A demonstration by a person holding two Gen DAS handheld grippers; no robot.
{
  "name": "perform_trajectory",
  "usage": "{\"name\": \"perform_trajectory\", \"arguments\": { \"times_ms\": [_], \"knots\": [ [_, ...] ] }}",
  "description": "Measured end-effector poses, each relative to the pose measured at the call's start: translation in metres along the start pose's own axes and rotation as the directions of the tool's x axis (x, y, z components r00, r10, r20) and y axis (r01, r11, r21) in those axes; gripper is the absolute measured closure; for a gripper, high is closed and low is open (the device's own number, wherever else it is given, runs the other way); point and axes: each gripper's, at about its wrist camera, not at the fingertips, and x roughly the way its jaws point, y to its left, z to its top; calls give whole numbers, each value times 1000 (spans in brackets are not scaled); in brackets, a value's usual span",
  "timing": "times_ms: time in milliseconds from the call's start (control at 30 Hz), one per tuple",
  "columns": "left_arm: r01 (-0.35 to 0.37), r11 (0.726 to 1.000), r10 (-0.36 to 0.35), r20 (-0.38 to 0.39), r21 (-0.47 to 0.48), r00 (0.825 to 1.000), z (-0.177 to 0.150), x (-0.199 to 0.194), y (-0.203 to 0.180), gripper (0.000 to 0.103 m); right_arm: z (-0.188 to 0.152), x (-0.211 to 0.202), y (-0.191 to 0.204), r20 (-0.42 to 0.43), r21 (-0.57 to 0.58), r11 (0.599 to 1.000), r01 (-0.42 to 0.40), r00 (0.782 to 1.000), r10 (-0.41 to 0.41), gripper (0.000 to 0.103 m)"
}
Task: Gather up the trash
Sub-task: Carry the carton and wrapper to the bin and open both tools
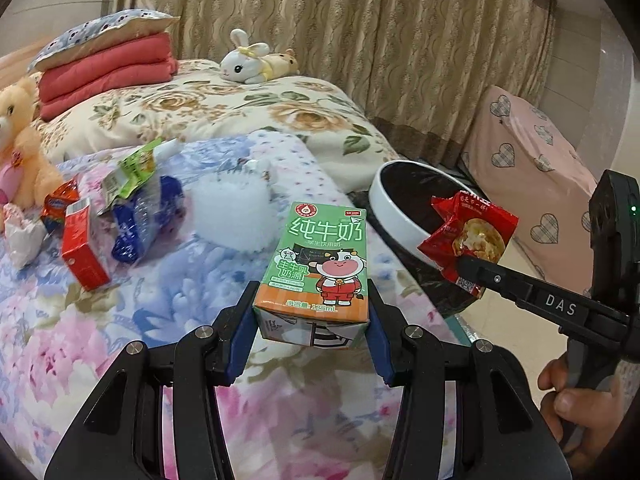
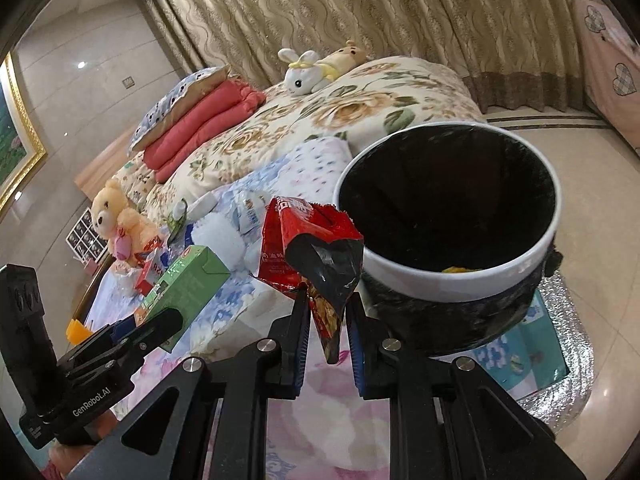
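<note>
My left gripper (image 1: pixel 312 304) is shut on a green milk carton (image 1: pixel 316 264) and holds it upright above the floral bedspread; the carton also shows in the right wrist view (image 2: pixel 188 280). My right gripper (image 2: pixel 328 312) is shut on a red snack wrapper (image 2: pixel 312 248), held beside the rim of the white trash bin (image 2: pixel 452 280) with its black liner. In the left wrist view the wrapper (image 1: pixel 468 236) hangs at the bin's (image 1: pixel 396 216) near edge. More trash lies on the bed at left: a red carton (image 1: pixel 82 248), a crushed blue bottle (image 1: pixel 140 220), a green wrapper (image 1: pixel 132 172).
A folded red quilt (image 1: pixel 108 72) and pillow lie at the bed's far side, with a plush rabbit (image 1: pixel 244 60) and a teddy bear (image 1: pixel 20 140). Curtains hang behind. A pink covered object (image 1: pixel 532 168) stands right of the bin. The bin stands on a silver mat (image 2: pixel 560 360) on the floor.
</note>
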Motion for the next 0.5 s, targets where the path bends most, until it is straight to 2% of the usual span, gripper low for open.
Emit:
{"name": "perform_trajectory", "arguments": {
  "times_ms": [500],
  "knots": [
    [52, 997, -53, 15, 51, 998, 22, 16, -37, 55, 20, -12, -35, 37, 50, 998, 50, 998, -52, 85]
  ]
}}
